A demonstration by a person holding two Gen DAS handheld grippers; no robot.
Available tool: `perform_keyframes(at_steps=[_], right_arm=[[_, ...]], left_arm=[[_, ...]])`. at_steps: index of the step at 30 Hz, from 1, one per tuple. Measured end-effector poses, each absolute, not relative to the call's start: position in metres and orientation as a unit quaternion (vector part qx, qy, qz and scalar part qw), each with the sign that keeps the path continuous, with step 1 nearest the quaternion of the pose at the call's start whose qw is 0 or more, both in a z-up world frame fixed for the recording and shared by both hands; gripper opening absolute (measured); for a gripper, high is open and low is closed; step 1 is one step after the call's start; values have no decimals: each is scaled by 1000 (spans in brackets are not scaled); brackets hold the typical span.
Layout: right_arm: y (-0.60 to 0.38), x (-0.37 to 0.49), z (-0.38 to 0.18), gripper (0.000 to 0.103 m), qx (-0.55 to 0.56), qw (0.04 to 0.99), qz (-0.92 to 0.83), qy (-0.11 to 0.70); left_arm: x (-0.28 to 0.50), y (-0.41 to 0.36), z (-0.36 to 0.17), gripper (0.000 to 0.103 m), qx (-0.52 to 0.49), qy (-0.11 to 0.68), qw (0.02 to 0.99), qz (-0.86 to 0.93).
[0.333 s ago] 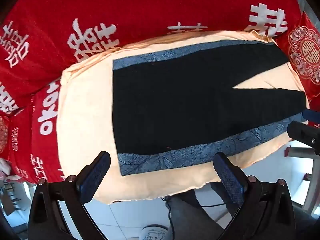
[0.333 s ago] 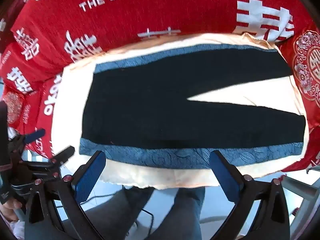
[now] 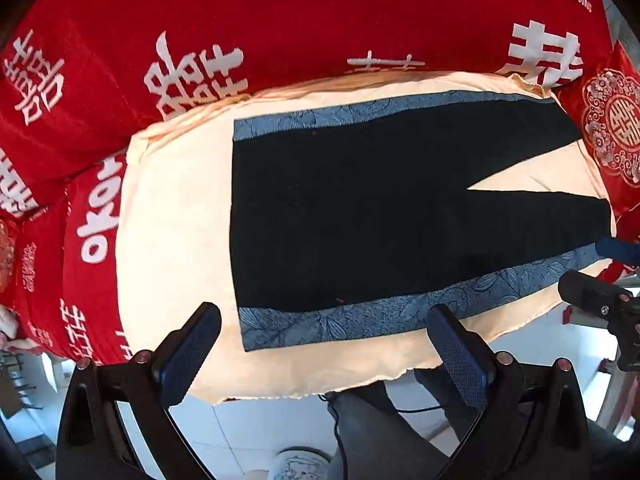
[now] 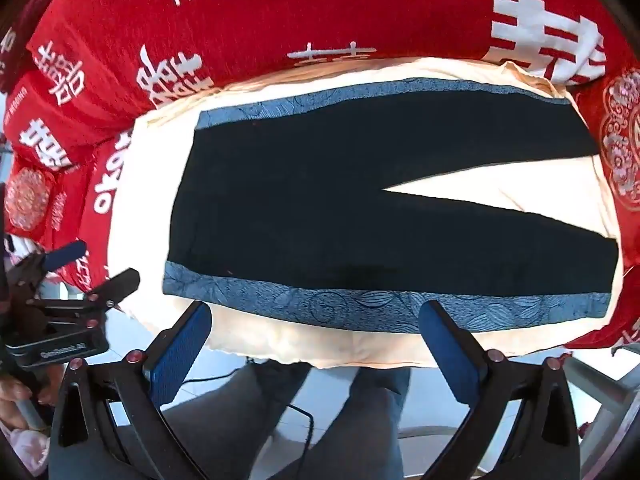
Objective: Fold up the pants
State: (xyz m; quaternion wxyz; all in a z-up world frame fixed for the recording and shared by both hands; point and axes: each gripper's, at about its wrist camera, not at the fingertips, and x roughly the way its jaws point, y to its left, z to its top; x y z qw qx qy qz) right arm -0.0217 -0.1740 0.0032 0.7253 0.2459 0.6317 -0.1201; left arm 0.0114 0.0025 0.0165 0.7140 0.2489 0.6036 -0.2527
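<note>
Your left gripper and right gripper both gape wide, holding nothing, at frame bottom below the flat black blue-striped pants on the cream cloth.

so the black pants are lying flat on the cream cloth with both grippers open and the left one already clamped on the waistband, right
Not quite. The left gripper is not clamped on anything: in the left wrist view its jaws stand wide open, short of the pants. The rest holds: the pants lie flat on the cream cloth, and the right gripper is open too.

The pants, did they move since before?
No. The pants lie in the same spot on the cream cloth, legs spread the same.
</note>
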Motion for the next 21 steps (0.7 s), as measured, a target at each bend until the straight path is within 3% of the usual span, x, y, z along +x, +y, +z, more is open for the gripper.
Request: perform_keyframes(at_steps=[8,21], right_arm=[[-195,27,2,103,230,724,-123,639],[-198,31,5,103,223,723,-133,639]], left_arm=[[12,-10,25,103,253,595,711,-277],[11,-10,29,103,259,583,724,-263]])
